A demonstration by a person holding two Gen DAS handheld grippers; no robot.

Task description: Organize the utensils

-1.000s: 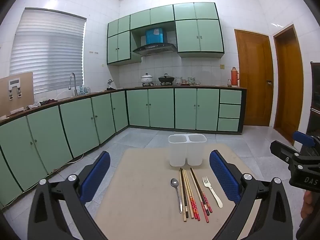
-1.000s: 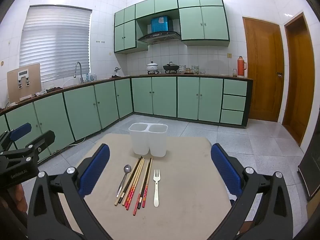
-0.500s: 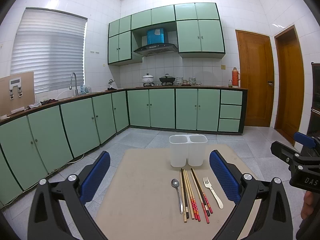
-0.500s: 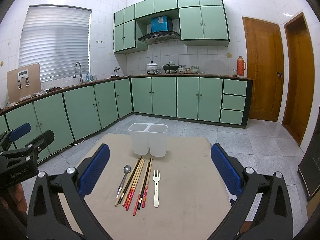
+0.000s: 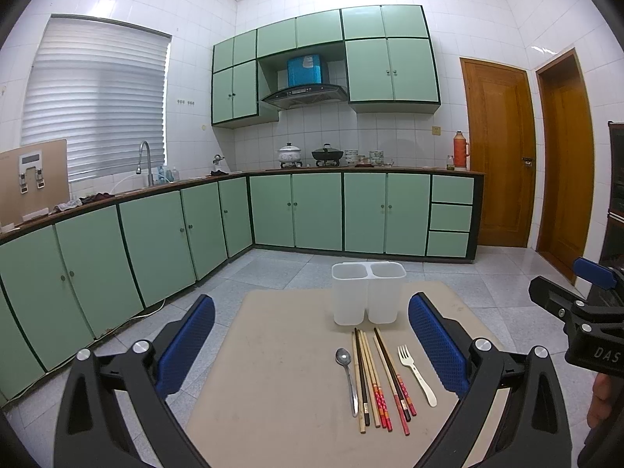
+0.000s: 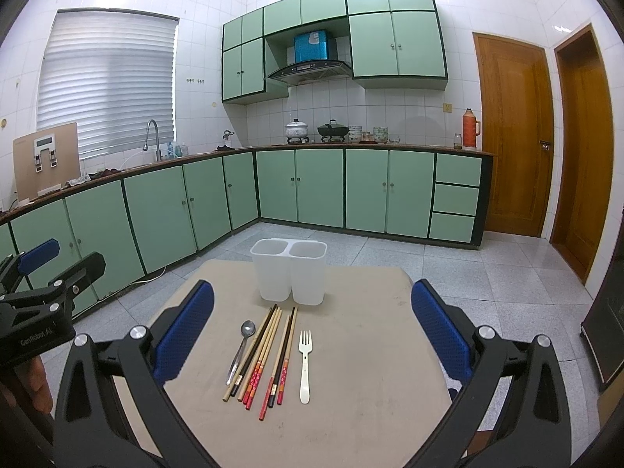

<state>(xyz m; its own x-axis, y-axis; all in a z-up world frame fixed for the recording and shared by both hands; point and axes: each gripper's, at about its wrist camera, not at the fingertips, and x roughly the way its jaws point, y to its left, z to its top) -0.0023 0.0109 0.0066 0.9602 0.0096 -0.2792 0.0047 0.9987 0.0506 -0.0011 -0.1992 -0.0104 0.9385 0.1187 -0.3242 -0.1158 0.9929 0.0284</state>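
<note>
A white two-compartment holder (image 5: 366, 293) (image 6: 289, 271) stands upright at the far side of a beige table (image 5: 280, 382) (image 6: 362, 409). In front of it lie a metal spoon (image 5: 347, 374) (image 6: 241, 347), several chopsticks (image 5: 376, 382) (image 6: 265, 355) and a white fork (image 5: 415, 373) (image 6: 304, 364), side by side. My left gripper (image 5: 312, 343) is open above the table's near left part, holding nothing. My right gripper (image 6: 312, 331) is open too, hovering over the utensils with nothing between its fingers.
Green cabinets (image 5: 156, 241) line the left and back walls, with a sink, pots and a red flask on the counter. Two wooden doors (image 6: 514, 136) stand at the right. Tiled floor surrounds the table. The other gripper shows at each view's edge (image 5: 577, 312) (image 6: 35, 304).
Both cameras drifted very slightly; the utensils and holder have not moved.
</note>
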